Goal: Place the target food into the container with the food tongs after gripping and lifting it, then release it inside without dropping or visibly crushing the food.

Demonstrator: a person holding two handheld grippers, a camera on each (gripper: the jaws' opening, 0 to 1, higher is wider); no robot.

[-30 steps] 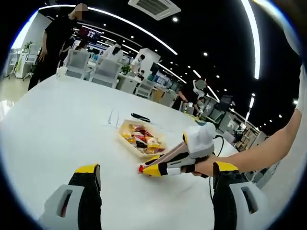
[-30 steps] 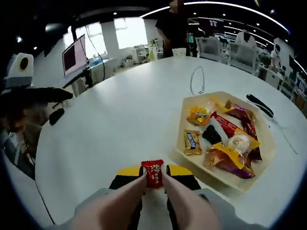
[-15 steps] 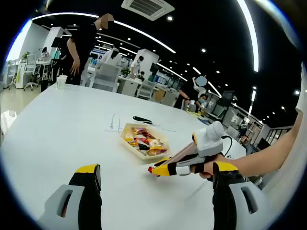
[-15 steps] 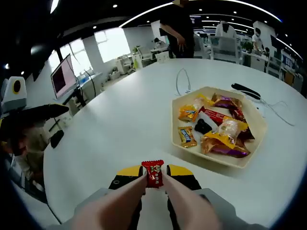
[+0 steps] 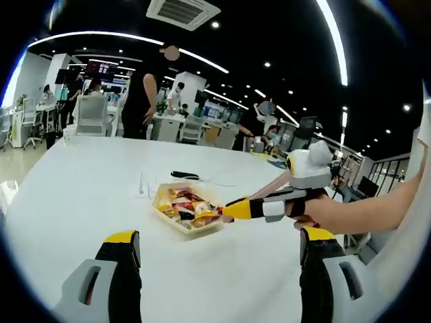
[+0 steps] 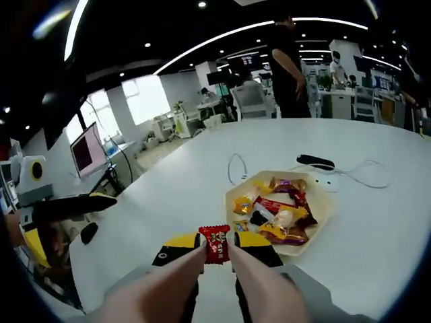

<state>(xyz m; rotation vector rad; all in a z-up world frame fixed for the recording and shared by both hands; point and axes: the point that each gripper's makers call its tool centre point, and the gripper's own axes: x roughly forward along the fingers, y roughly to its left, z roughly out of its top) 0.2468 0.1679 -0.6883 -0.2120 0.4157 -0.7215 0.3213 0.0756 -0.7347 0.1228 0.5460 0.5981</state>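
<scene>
Pinched upright between the right claw jaws sits one small red wrapped candy, above the white surface, short of one cream tray of snacks; the left claw gapes empty.

The right gripper pinches a red candy at six o'clock. A snack-filled tray sits on the white table toward three o'clock.

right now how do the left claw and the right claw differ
The right claw is shut on a red candy, lifted above the white table; the left claw stands wide open and holds nothing. The right claw reaches toward the snack tray; the left stays back from it. Both have yellow-tipped jaws.
</scene>
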